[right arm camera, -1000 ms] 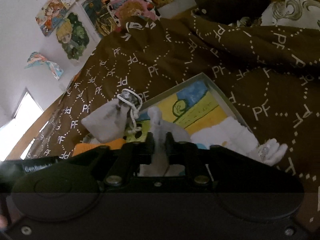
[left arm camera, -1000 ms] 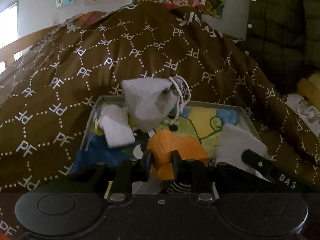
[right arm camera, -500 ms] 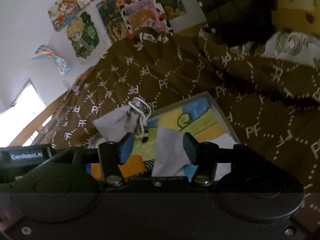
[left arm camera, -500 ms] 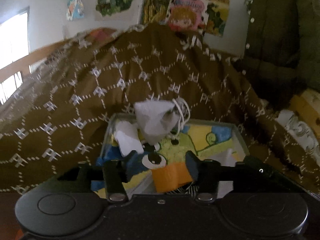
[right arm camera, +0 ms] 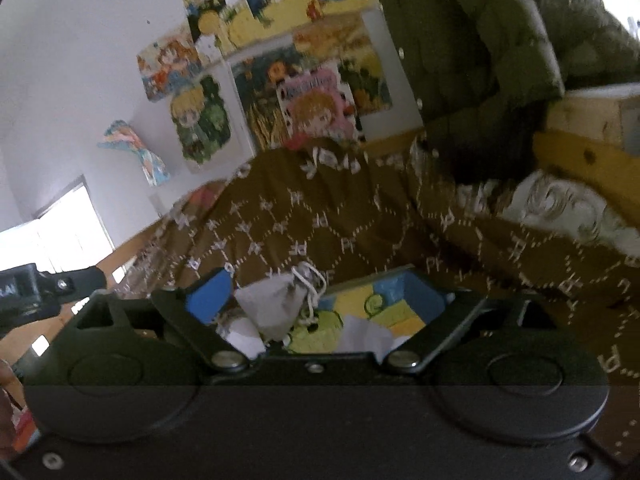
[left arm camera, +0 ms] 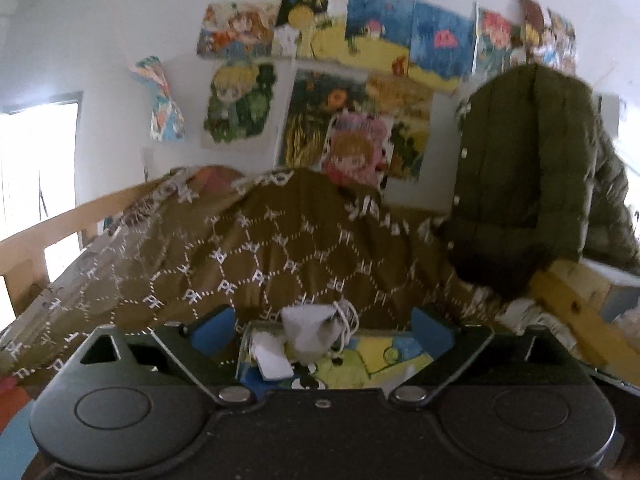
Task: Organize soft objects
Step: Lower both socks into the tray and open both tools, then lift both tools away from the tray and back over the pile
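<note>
— Both claws are wide apart with nothing in either. On the left gripper [left arm camera: 323, 326] the blue pads have just been spreading, and only air sits between them.

— And the right gripper [right arm camera: 324, 296]?

— Same story: its jaws have just been opening too, nothing pinched.

— Where are the soft things, then?

— In the shallow tray [left arm camera: 245, 346] on the brown patterned bedspread [left arm camera: 256, 256]. A grey drawstring pouch [left arm camera: 310, 330] stands at the tray's far edge, its white cord looped to one side, and a folded white cloth [left arm camera: 272, 356] lies just beside it. From the right-hand view the pouch [right arm camera: 268, 304] sits the same way, with a crumpled white piece [right arm camera: 362, 334] nearer the camera.

— Anything else round about?

— Cartoon posters [left arm camera: 328, 92] on the wall and an olive quilted jacket [left arm camera: 520, 168] hanging to one side. It's all a bit blurred.
</note>
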Demonstrator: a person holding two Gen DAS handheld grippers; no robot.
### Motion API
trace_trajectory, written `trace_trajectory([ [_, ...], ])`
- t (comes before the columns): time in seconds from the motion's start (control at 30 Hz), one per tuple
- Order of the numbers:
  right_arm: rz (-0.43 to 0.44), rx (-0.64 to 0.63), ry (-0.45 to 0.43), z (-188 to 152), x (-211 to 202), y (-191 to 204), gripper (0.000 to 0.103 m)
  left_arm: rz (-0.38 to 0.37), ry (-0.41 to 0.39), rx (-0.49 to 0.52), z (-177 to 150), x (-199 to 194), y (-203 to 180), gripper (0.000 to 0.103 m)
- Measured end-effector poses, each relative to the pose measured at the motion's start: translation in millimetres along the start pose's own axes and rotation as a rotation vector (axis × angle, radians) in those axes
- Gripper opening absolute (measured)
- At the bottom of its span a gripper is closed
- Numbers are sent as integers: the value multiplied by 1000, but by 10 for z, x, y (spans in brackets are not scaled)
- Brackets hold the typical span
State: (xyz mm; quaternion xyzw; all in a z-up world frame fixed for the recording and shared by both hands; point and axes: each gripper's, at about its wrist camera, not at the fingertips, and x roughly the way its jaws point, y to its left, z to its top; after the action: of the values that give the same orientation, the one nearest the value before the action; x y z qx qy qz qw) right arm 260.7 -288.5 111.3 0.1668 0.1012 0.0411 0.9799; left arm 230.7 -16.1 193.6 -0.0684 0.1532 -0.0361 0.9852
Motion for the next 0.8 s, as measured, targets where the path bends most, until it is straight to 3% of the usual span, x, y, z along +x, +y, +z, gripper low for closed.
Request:
trace_trajectory([
  [0.17,18,-33,-52,84,-493,180,102,-2,-64,-5,14,-448,69,100],
  [0.5,27,-122,-130,-46,-1467,548,102,36,-175,-3,-310,-1350,304,102],
  [0.6,-8,-151,-157,-166,-1691,662,103,49,-186,13,-463,-1569,396,102],
  [0.8,-85,-242,-130,-467,-2046,840,103,64,-176,48,-769,-1855,529,102],
])
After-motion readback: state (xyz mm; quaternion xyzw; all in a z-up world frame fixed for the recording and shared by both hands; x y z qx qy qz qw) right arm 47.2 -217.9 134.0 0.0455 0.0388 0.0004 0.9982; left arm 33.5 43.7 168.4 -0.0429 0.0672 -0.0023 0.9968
